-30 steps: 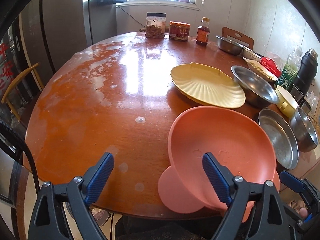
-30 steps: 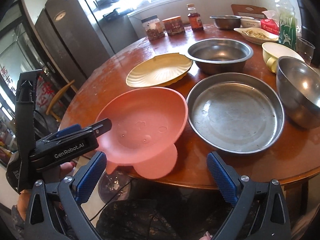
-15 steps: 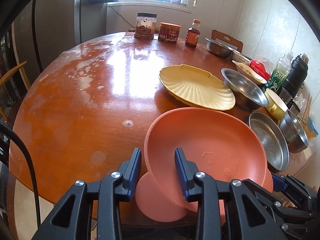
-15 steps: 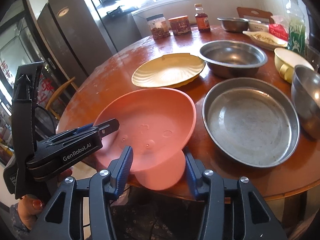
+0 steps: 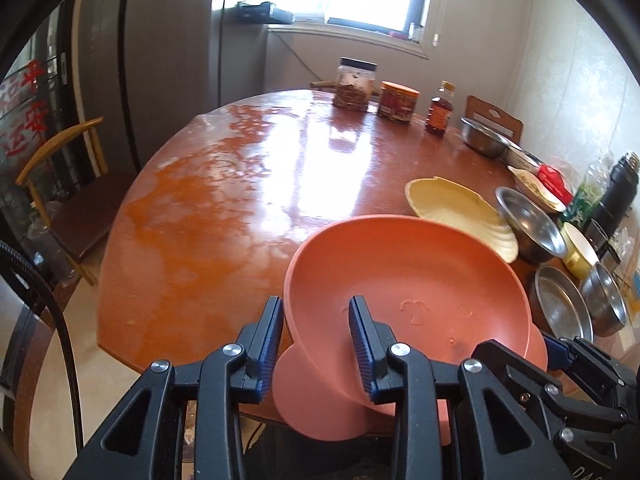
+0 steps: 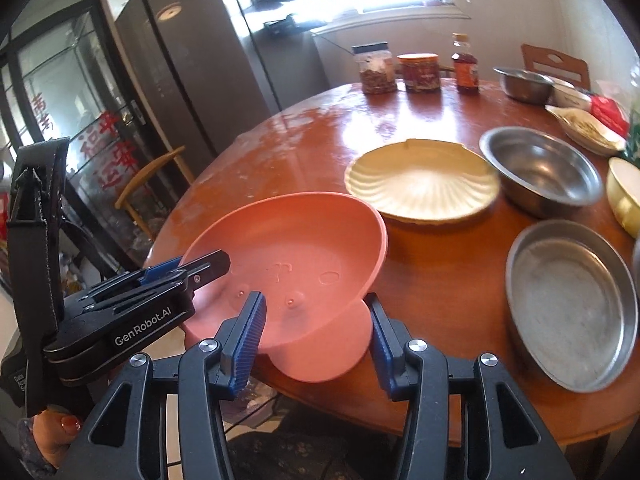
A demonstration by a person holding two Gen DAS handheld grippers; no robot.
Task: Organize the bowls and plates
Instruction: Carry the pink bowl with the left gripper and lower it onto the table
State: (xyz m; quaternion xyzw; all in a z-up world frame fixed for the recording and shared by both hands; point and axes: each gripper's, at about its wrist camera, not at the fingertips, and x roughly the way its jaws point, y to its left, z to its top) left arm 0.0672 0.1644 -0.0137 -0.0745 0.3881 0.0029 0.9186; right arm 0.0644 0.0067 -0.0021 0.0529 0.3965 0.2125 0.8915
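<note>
Left wrist view: left claw (image 5: 316, 334), spread a second ago, now pinches the pink bowl (image 5: 408, 292) by its near rim — bowl tilted at the desk (image 5: 240, 184) edge.

Right wrist view: right claw (image 6: 316, 332) likewise closed on the bowl's ear — two-handed lift appears ready.

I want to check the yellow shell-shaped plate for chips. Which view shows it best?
The right wrist view: the yellow shell-shaped plate lies fully visible, ribs and rim clear. In the left wrist view the pink plastic bowl hides its near edge.
</note>
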